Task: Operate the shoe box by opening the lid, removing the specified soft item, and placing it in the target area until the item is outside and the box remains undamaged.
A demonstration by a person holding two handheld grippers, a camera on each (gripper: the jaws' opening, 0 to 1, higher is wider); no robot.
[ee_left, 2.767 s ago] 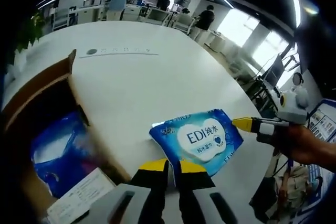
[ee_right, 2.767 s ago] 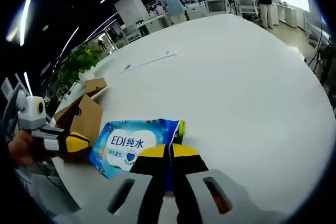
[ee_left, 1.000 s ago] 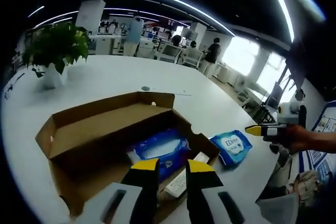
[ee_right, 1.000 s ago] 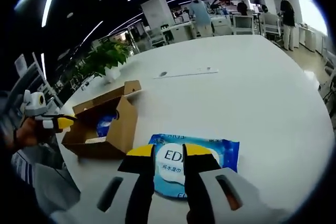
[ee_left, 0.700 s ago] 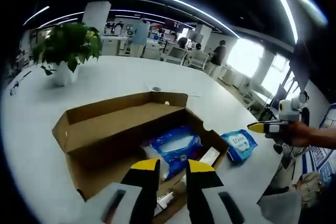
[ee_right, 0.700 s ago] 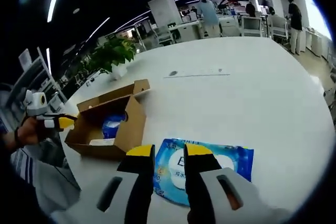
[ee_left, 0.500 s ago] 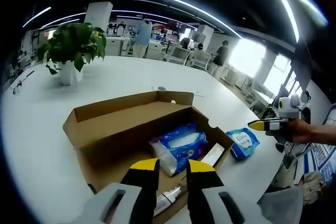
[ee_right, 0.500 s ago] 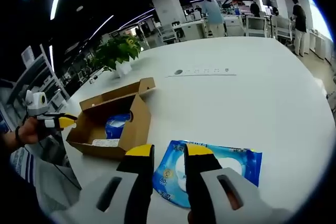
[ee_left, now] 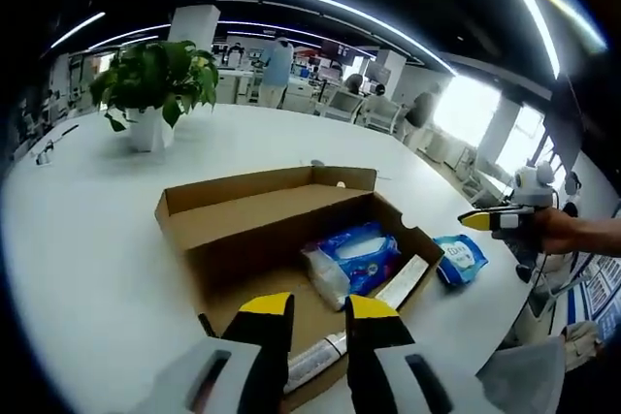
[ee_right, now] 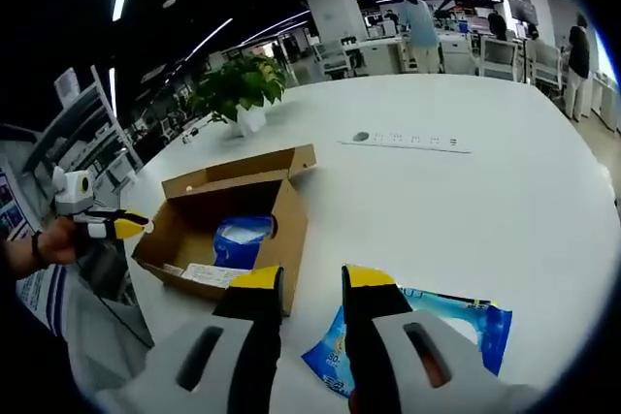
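Two grippers are in play, and neither one holds anything. The left gripper hangs above the near edge of the shoe box with its jaws a little apart and nothing between them. The right gripper is also slightly parted and empty, and it sits above the near end of the blue wipes pack.

This pack lies flat on the white table, outside the box and just beside its side wall, so the removal looks finished. In the left gripper view the same pack rests near the box corner, below the other gripper's yellow tips.

One risk is that the right gripper comes down and catches the soft pack again, dragging it off the target place. This would happen if the jaws drop while they are directly over the pack's edge. Another risk concerns the box: its lid stands open and the cardboard is thin, so a careless push from the left gripper on the near wall could bend or tear it.

Inside the box there remain a second blue pack and a flat white packet. A gripper reaching in by mistake could take out the wrong thing.
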